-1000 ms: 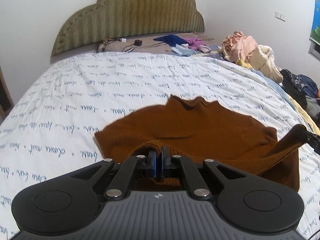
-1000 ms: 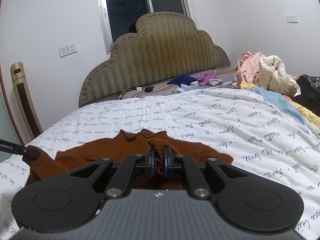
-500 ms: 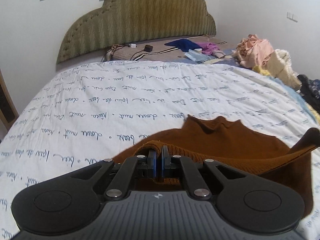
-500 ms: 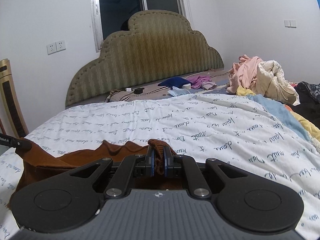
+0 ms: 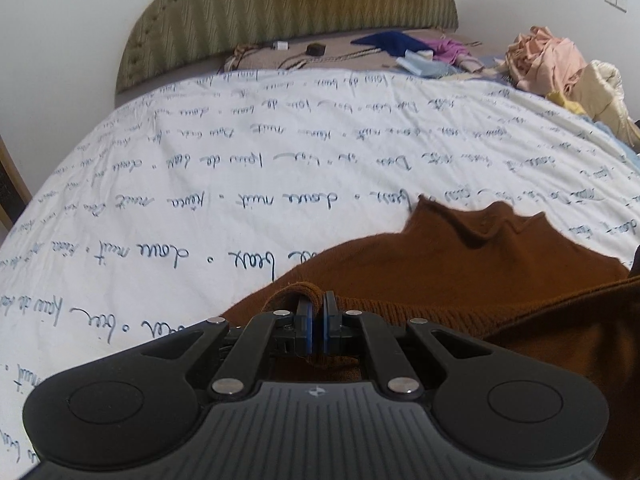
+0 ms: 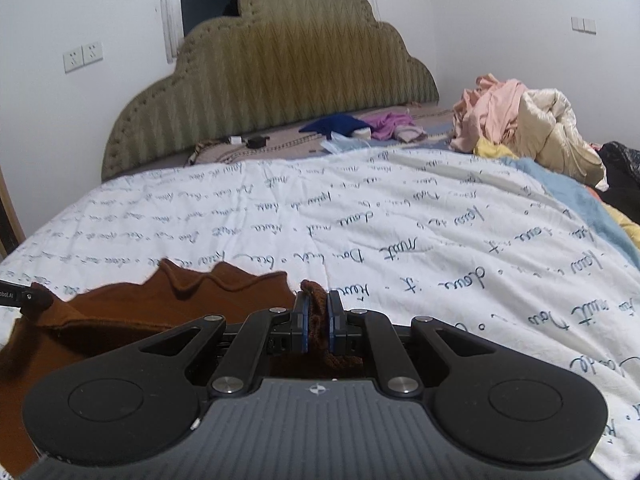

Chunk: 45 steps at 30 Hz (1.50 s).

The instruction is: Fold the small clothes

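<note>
A rust-brown knitted garment (image 5: 460, 264) lies on the white bedsheet with blue script (image 5: 280, 152). My left gripper (image 5: 316, 300) is shut on the garment's ribbed hem near its left corner. My right gripper (image 6: 316, 300) is shut on the other hem corner, a knot of brown knit between its blue pads. In the right wrist view the garment (image 6: 168, 300) stretches left to the left gripper's tip (image 6: 24, 298). The held hem is lifted over the garment's body; the far collar edge rests on the sheet.
A green padded headboard (image 6: 280, 76) stands at the far end. Small blue and purple clothes (image 6: 360, 126) lie by it. A heap of pink and cream laundry (image 6: 528, 124) fills the right side, with a blue cloth (image 6: 576, 204) under it.
Both grippers have carried the held hem forward toward the headboard, over the garment. Less of the brown body shows ahead of the fingers than before.
</note>
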Each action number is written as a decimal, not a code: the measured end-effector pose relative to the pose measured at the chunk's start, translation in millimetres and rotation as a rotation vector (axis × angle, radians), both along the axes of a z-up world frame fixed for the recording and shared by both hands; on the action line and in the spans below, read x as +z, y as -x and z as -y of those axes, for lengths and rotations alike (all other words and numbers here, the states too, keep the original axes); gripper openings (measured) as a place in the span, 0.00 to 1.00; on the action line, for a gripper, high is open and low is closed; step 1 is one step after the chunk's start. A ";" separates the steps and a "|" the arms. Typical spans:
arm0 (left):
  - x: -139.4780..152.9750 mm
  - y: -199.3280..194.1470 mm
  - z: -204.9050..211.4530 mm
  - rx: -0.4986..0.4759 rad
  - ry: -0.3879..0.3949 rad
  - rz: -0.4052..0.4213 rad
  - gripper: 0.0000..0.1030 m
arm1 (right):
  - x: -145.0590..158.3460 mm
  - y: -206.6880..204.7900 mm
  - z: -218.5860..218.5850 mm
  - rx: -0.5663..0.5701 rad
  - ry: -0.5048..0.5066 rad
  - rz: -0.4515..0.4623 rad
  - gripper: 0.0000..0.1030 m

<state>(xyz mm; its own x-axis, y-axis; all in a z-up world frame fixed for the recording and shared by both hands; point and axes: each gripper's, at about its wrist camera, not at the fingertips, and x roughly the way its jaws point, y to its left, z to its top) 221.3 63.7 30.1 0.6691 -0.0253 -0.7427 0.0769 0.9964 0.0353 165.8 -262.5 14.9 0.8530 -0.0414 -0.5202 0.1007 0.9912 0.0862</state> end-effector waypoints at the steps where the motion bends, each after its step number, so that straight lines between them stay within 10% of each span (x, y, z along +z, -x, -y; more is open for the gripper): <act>1: -2.9 -1.6 0.1 0.001 0.000 -0.008 0.05 | -2.3 -2.1 0.6 -0.002 -0.001 -0.007 0.13; 15: -9.9 -14.1 -2.5 0.015 0.002 -0.055 0.14 | -30.0 -21.9 6.5 -0.012 -0.016 -0.082 0.19; 20: -1.0 -10.6 -11.9 0.076 -0.004 0.013 0.81 | -30.4 -22.0 7.4 -0.018 -0.008 -0.085 0.53; 31: 11.7 28.0 4.4 0.061 -0.143 0.161 0.81 | -8.4 9.5 -41.7 0.100 0.210 0.026 0.74; 38: -8.3 10.1 -5.5 0.124 -0.279 0.115 0.81 | -31.6 -9.5 -48.2 0.103 0.251 -0.123 0.83; 45: 0.5 11.5 -49.0 0.228 -0.117 0.073 0.81 | -22.0 17.1 -61.7 0.162 0.229 -0.079 0.87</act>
<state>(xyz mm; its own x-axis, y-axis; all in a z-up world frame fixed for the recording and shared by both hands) 209.8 112.7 30.6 0.6998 0.2153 -0.6811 -0.1558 0.9765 0.1487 148.8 -200.8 -7.2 0.8155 -0.0318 -0.5779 -0.0630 0.9877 -0.1434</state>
